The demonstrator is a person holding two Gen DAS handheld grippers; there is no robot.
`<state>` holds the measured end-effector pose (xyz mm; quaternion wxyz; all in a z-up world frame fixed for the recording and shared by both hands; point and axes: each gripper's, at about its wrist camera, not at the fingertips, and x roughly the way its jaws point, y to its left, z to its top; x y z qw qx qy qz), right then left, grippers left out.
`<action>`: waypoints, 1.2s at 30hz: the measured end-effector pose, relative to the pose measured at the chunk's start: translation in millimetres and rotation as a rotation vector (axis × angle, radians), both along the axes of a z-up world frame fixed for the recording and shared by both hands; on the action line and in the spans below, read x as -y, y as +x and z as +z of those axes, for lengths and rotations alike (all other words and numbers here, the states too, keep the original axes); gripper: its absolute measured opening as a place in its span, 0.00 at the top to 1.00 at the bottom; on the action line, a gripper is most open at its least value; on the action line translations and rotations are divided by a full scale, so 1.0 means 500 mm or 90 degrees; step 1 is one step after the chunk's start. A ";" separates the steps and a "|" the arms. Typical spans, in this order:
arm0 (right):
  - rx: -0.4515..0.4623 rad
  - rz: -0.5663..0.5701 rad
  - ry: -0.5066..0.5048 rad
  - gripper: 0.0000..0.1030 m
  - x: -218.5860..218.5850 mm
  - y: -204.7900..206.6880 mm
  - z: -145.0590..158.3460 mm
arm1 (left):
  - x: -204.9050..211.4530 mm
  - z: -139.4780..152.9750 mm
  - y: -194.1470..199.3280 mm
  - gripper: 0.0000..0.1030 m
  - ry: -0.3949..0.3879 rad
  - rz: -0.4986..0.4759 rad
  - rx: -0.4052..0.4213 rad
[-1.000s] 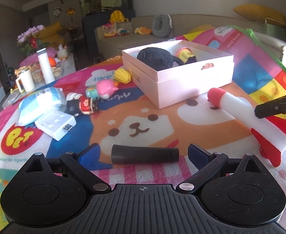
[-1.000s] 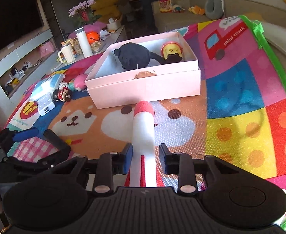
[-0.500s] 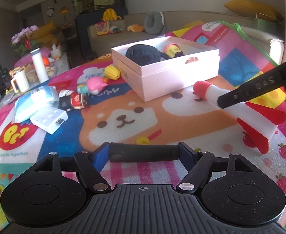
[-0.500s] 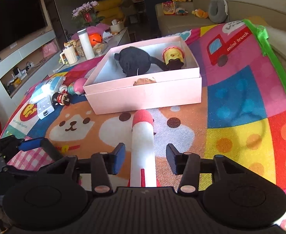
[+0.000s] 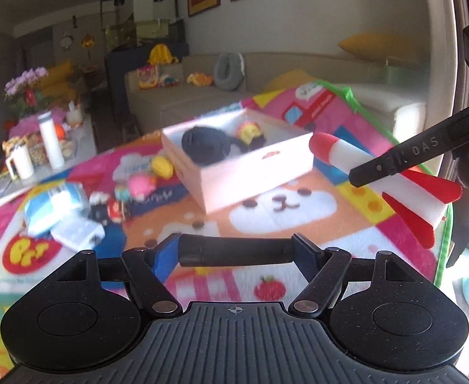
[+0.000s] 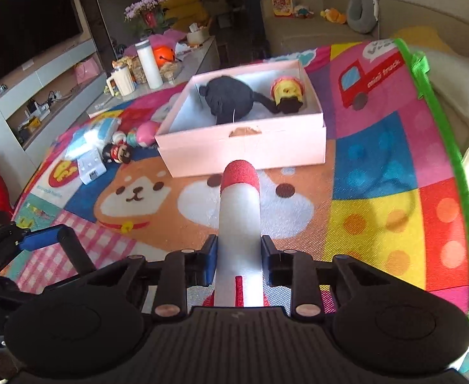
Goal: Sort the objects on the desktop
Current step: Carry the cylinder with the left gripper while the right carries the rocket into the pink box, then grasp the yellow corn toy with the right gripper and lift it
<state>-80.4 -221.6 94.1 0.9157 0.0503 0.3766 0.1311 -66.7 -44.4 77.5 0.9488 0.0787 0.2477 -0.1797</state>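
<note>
— What is changed since a second ago?
— The black tube (image 5: 236, 251), then loose on the worktop (image 6: 378, 192), is now clamped endwise in the left hand-held gripper (image 5: 236, 249) and lifted.
— And the right hand-held gripper (image 6: 239, 256)?
— Its jaws are closing on the toy rocket (image 6: 240, 224), which is pointed ahead toward the pink box (image 6: 244, 150), tilted downward.

Mat (image 6: 378, 166) reads "mini truck" (right gripper (image 5: 394, 163): "DAS").

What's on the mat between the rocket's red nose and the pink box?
Nothing: only bare mat lies between the rocket and pink box, seen in the right wrist view.
</note>
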 end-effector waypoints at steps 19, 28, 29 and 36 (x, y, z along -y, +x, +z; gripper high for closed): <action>0.170 -0.056 0.017 0.74 -0.004 0.267 0.225 | -0.020 0.009 0.272 0.02 -0.114 0.140 0.046; -0.002 -0.090 -0.083 0.74 -0.118 0.520 0.005 | -0.194 -0.080 0.189 0.00 -0.096 0.187 0.015; -0.029 -0.082 -0.083 0.74 -0.119 0.527 -0.020 | -0.209 -0.087 0.187 0.00 -0.109 0.193 0.003; -0.099 -0.029 -0.097 0.71 -0.120 0.502 -0.067 | -0.272 -0.124 0.190 0.00 -0.180 0.234 -0.039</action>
